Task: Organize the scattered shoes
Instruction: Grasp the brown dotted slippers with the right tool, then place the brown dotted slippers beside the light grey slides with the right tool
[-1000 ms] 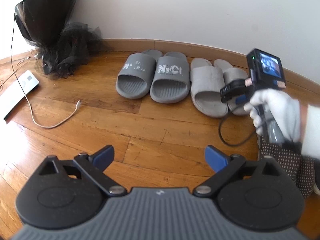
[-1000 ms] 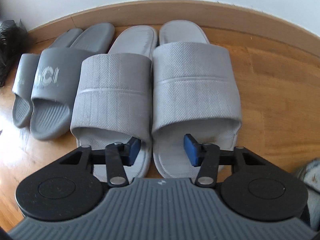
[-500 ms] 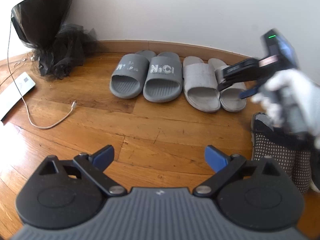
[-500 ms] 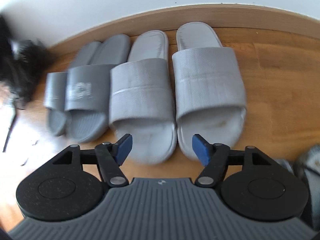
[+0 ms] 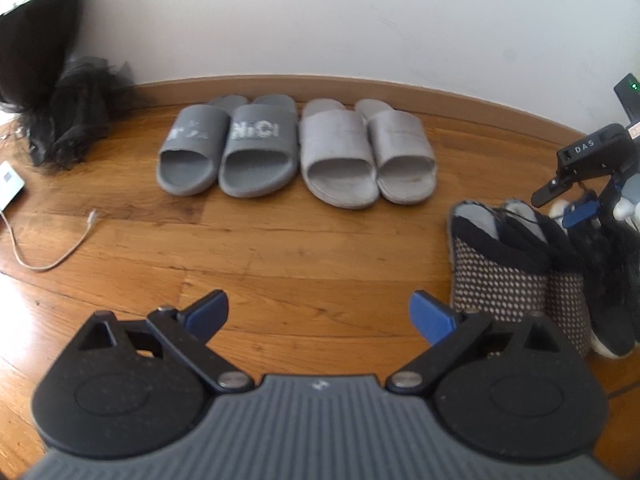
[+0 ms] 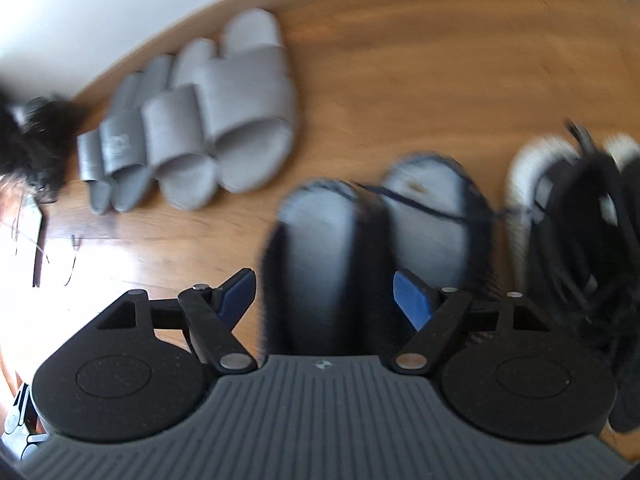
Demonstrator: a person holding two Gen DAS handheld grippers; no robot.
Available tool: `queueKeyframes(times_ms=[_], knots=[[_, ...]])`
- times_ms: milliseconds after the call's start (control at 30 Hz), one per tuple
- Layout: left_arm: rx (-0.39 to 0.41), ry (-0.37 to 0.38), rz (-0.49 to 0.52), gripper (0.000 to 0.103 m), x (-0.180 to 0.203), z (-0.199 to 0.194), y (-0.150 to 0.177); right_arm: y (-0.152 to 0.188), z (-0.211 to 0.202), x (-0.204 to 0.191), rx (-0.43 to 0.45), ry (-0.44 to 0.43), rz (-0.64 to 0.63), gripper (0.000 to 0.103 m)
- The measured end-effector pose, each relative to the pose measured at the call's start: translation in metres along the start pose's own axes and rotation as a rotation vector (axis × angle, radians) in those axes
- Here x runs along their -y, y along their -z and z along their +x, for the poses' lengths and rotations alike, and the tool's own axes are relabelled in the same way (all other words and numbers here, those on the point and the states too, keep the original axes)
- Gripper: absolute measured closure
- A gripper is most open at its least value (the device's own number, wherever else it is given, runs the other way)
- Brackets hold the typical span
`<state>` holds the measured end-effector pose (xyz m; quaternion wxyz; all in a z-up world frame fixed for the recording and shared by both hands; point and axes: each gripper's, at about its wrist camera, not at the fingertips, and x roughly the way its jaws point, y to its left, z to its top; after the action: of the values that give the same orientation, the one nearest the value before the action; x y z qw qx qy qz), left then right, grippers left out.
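Against the wall, a dark grey pair of slides with lettering (image 5: 228,148) and a light grey pair (image 5: 366,152) (image 6: 240,120) stand side by side. Nearer and to the right sit two dotted slippers with dark fleece lining (image 5: 504,276) (image 6: 320,248), then black sneakers (image 5: 612,272) (image 6: 580,220). My right gripper (image 6: 323,284) (image 5: 568,200) hangs above the dotted slippers pointing steeply down. Its jaws are opening and the pads press on nothing, though the left slipper lies below between them. My left gripper (image 5: 318,304) is open over bare floor.
A black mesh bundle (image 5: 48,80) leans in the left corner. A white cable (image 5: 52,256) and a white flat device (image 5: 8,184) lie on the wooden floor at left. A wooden baseboard (image 5: 480,100) runs behind the shoes.
My right gripper let go of the light grey slide, opened wider, rose and swung right over the dotted slippers. The left view shifted a little to the right.
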<state>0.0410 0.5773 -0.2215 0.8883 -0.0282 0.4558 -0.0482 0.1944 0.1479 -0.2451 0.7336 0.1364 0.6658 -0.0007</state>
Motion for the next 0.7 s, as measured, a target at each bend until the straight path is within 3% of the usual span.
queueKeyframes(times_ms=[167, 333, 600, 700], knots=[[-0.015, 0.007, 0.013, 0.005, 0.005, -0.002, 0.006, 0.011, 0.018, -0.002, -0.023, 0.018, -0.037, 0.029], [-0.017, -0.005, 0.001, 0.005, 0.001, -0.006, 0.010, 0.016, 0.044, -0.033, -0.042, 0.103, -0.172, 0.045], [-0.025, -0.004, -0.011, 0.005, -0.001, -0.006, 0.011, 0.042, 0.064, -0.042, -0.103, 0.200, -0.194, 0.046], [-0.028, 0.001, -0.009, 0.005, -0.001, -0.006, 0.013, 0.046, 0.077, -0.037, -0.091, 0.232, -0.214, 0.071]])
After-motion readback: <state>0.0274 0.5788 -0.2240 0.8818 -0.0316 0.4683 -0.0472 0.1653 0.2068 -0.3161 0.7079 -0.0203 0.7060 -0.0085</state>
